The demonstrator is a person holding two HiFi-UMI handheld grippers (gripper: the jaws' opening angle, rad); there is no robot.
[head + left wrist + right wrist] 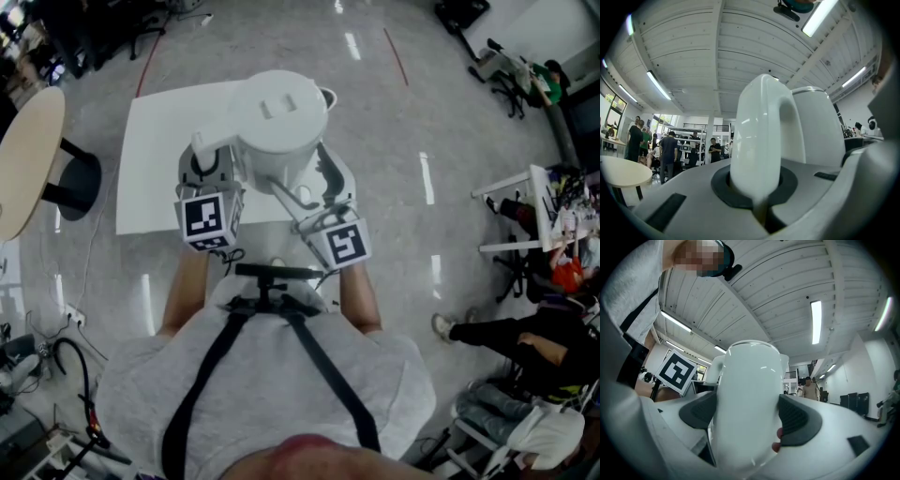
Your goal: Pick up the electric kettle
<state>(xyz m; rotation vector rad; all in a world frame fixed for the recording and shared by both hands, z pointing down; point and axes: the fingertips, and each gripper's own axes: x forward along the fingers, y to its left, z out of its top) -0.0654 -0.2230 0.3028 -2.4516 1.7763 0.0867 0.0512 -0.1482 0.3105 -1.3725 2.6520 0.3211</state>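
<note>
We are holding the kettle [277,127] at 12 o'clock over the table [150,159]: left gripper [757,201] clamping its handle [759,136], right gripper [747,420] squeezing its body. We are aiming to lift both evenly, keeping it upright, since the glossy body is giving little grip.

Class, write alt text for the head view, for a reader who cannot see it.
Seen from above, a white electric kettle sits over a white table, gripped by the left gripper at its handle and the right gripper at its body.
</note>
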